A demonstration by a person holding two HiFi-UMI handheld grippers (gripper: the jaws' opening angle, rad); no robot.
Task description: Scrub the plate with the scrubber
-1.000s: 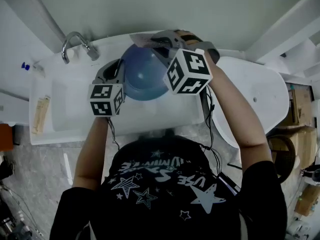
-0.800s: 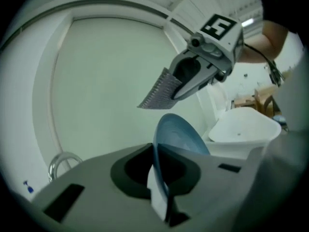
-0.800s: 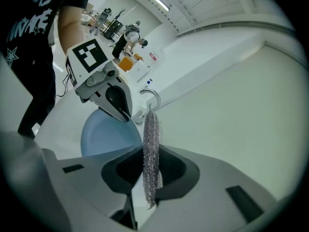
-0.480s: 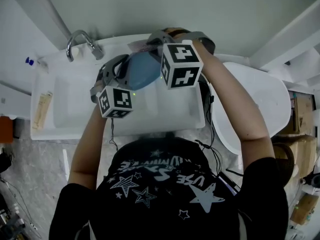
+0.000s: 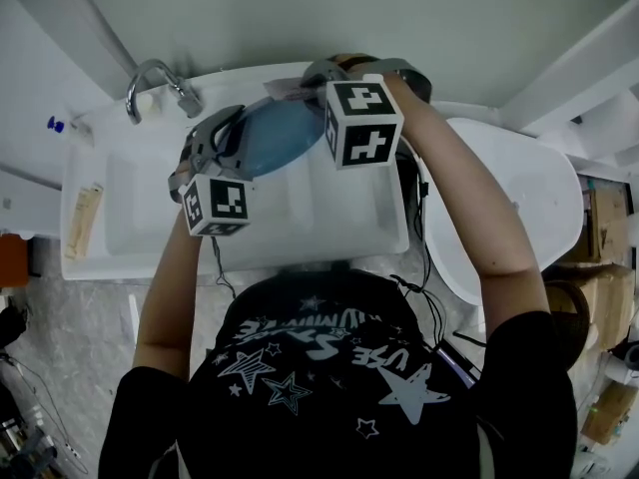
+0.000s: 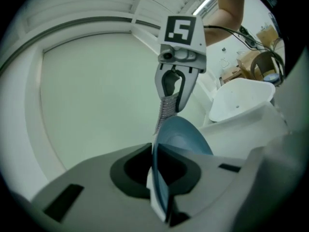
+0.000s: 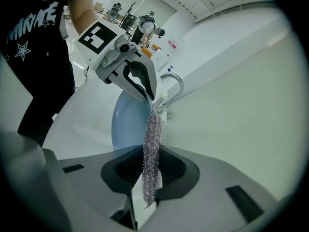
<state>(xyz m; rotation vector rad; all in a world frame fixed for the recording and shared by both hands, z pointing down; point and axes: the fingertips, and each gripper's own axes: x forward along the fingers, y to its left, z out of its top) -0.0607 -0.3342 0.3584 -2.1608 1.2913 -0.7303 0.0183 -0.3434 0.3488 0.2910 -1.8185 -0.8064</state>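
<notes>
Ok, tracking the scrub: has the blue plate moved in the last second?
Yes. The plate has tipped from a full round to a narrow oval, slightly nearer the faucet.

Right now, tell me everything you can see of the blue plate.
The plate is round, shallow, smooth and blue, glossy like plastic or ceramic. It is tilted up on edge above the white sink, its rim pinched in the left gripper. The silvery mesh scrubber, held by the right gripper, touches its far rim.

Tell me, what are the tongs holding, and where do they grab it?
The left tongs pinch the blue plate by its edge; right tongs pinch the silvery scrubber by one end.
</notes>
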